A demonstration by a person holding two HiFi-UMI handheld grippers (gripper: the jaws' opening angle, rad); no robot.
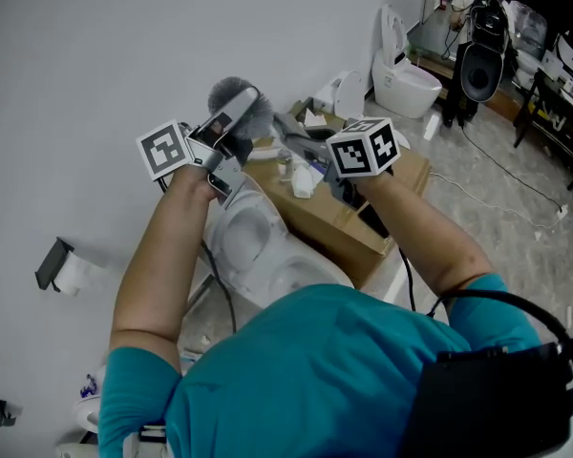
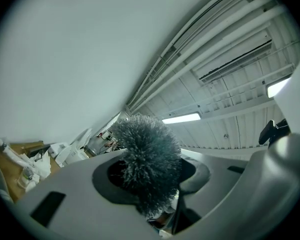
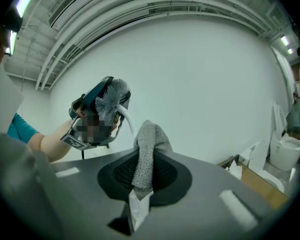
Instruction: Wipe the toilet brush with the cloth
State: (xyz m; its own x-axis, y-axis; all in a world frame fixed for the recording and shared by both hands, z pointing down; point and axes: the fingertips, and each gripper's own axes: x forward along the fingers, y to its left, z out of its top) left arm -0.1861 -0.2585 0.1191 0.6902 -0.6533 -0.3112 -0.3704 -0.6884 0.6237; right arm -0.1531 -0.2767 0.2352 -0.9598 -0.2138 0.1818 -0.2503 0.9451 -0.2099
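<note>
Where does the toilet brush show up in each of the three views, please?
Head view: toilet brush upper centre-left, bristles up.
Left gripper view: toilet brush low centre, close up.
Right gripper view: toilet brush left of centre, up and left of the cloth.
Shared landmark: the cardboard box, mid-frame, far left, lower right, in that order.

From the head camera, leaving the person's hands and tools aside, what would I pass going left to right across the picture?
Toilet paper roll → toilet brush head → white toilet → black speaker-like unit.
</note>
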